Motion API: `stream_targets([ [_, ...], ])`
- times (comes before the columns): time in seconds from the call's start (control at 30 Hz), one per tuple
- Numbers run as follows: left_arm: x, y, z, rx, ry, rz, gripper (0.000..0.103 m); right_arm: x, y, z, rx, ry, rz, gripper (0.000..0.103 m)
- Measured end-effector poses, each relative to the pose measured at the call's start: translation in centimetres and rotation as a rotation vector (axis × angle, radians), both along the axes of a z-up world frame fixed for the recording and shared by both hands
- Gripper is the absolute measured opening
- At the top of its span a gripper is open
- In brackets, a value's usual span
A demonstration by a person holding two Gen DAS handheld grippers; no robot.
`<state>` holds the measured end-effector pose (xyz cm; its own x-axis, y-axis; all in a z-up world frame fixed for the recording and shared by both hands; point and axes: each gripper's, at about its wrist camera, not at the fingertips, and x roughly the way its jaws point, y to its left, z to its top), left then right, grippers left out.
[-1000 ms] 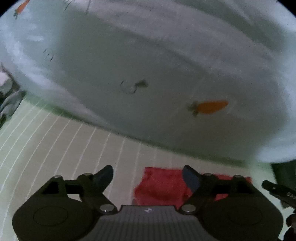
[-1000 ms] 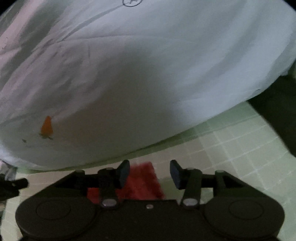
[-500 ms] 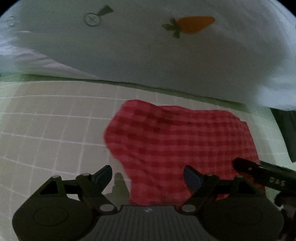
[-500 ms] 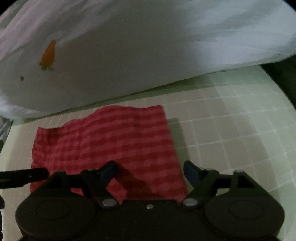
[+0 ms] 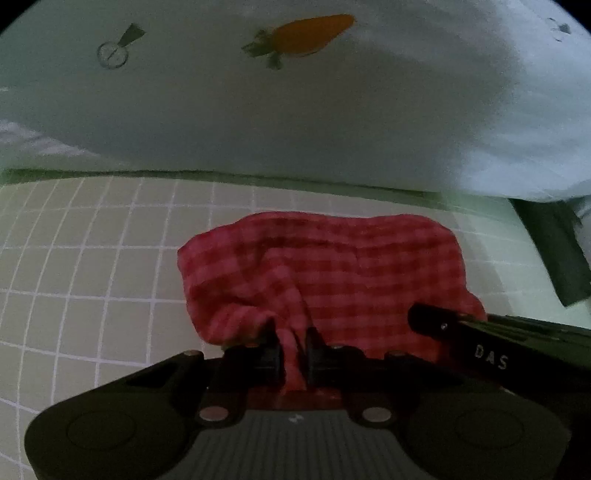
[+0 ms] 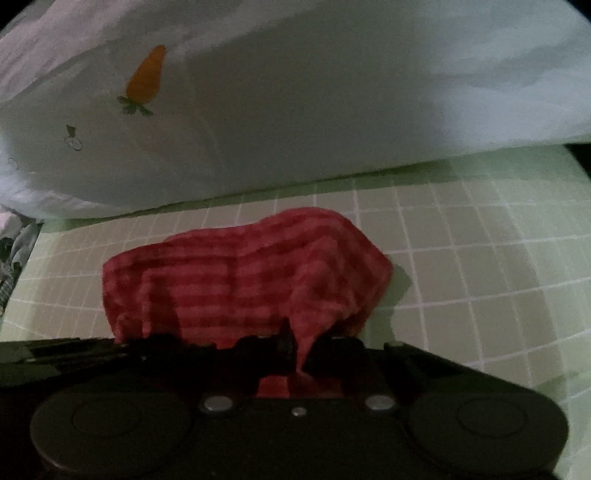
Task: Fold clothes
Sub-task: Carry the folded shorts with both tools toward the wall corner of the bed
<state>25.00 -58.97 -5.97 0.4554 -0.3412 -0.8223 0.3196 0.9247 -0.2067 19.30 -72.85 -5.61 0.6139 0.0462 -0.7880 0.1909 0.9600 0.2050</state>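
A red checked cloth [image 5: 332,266] lies bunched on a pale green grid mat [image 5: 92,266]. My left gripper [image 5: 293,354] is shut on the cloth's near left corner, with a fold pinched between its fingers. My right gripper [image 6: 301,349] is shut on the near right corner of the same cloth [image 6: 240,273], and the fabric rises in a hump ahead of it. The right gripper also shows as a dark bar at the right of the left wrist view [image 5: 480,339].
A big white sheet with carrot prints [image 5: 310,35] bulges over the far side of the mat, also in the right wrist view [image 6: 146,79]. A dark object [image 5: 554,251] stands at the mat's right edge. The grid mat [image 6: 480,266] extends to the right.
Both grippers were open over the flat cloth half a second ago. Both have closed on its near corners, and the cloth has bunched up and lifted at the near edge.
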Motion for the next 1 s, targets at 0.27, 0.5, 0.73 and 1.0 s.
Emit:
stream_targets([
  [0.27,-4.0,-2.7,4.3,-0.019,-0.056,-0.124,0.011,-5.5,-1.1,3.9,0.006,-0.057,-0.079,0.006],
  [0.5,-10.6,-7.2,6.7,-0.012,-0.109,-0.234,0.012,-11.8,-3.5,6.6,0.009,-0.123,-0.143,0.006],
  [0.73,-16.6,-12.5,6.9,-0.008,-0.110,-0.233,0.011,-17.9,-8.5,7.7,0.046,-0.155,-0.143,0.006],
  [1.0,-20.5,-22.1,7.3,-0.023,-0.120,-0.234,0.011,-22.4,-17.3,8.8,0.043,-0.177,-0.120,0.006],
])
